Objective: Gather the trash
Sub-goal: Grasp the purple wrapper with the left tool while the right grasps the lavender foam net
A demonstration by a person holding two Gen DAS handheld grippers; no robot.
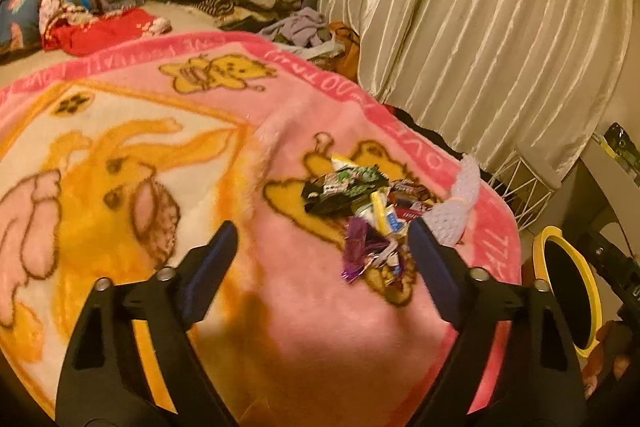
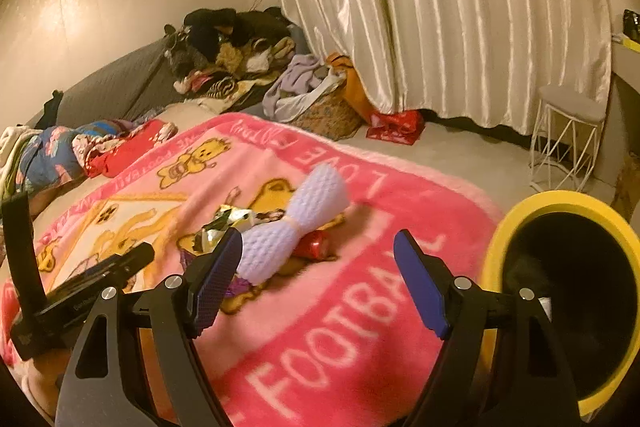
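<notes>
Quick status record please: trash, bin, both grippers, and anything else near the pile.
surface: pink blanket on a bed
trash: loose wrappers piled on the blanket
foam net: white foam net lying on the pile's edge
bin: yellow-rimmed bin beside the blanket, to the right in both views
left gripper: open, empty, just short of the wrappers
right gripper: open, empty, between foam net and bin
background: clothes heap, curtain, white stool
</notes>
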